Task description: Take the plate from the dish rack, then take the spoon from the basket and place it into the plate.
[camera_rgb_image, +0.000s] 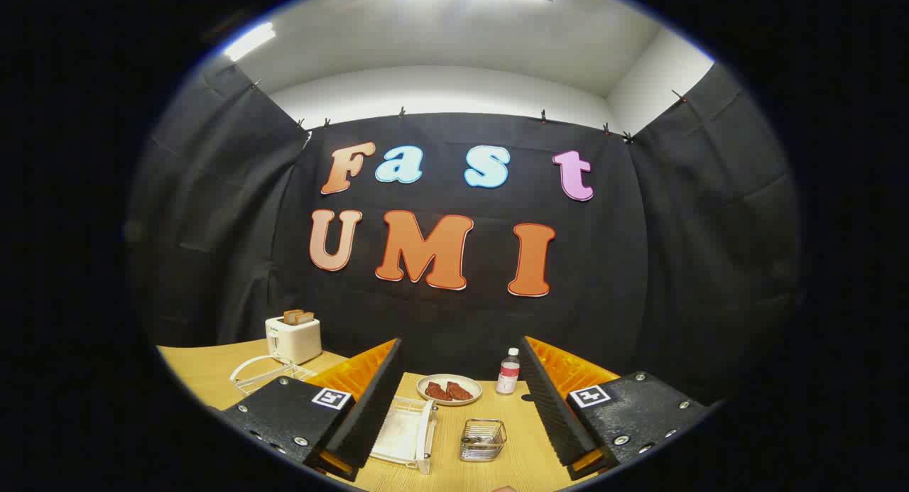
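Holding our gripper [458, 407] with fingers wide apart and empty, we see the dish rack [408, 435] with its plate [426, 435] beside the left finger, and the wire basket [483, 440] holding the spoon [477, 441] between them.

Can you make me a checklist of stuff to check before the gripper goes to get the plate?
1. Hand-held gripper open, nothing between its fingers: ok.
2. White wire dish rack in sight between the fingers on the light wooden table: ok.
3. White plate in that rack: it seems so; how it sits, cannot tell.
4. Small wire basket beside the rack, something metal inside; a spoon, cannot tell.
5. Fingers at the rack: not ok, they are above it.
6. Round beige plate of reddish food and small clear bottle stand beyond the rack, apart: ok.
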Motion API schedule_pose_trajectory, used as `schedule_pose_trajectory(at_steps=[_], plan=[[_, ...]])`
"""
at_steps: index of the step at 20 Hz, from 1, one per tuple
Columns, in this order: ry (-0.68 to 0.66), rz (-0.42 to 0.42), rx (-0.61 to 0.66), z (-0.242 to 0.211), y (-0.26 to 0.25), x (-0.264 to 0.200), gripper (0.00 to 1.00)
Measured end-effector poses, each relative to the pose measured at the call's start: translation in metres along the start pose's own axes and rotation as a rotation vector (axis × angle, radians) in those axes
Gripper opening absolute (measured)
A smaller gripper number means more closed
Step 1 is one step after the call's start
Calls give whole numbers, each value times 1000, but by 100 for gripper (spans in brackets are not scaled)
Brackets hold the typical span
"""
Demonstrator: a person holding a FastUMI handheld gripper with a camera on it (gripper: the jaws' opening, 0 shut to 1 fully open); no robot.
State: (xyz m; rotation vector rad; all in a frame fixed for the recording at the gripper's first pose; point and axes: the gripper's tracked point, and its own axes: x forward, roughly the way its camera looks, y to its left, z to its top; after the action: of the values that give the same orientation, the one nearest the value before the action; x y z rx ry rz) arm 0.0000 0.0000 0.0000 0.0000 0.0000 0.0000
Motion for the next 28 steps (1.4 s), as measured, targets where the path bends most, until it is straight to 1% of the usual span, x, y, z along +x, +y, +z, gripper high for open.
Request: schedule_pose_trajectory(at_steps=[4,9,18,24,28], plan=[[-24,4,28,8,-1,-2,96],[-52,5,4,12,1,-4,96],[-40,55,3,2,32,-1,96],[23,110,11,-2,58,20,96],[137,173,72,-18,82,47,96]])
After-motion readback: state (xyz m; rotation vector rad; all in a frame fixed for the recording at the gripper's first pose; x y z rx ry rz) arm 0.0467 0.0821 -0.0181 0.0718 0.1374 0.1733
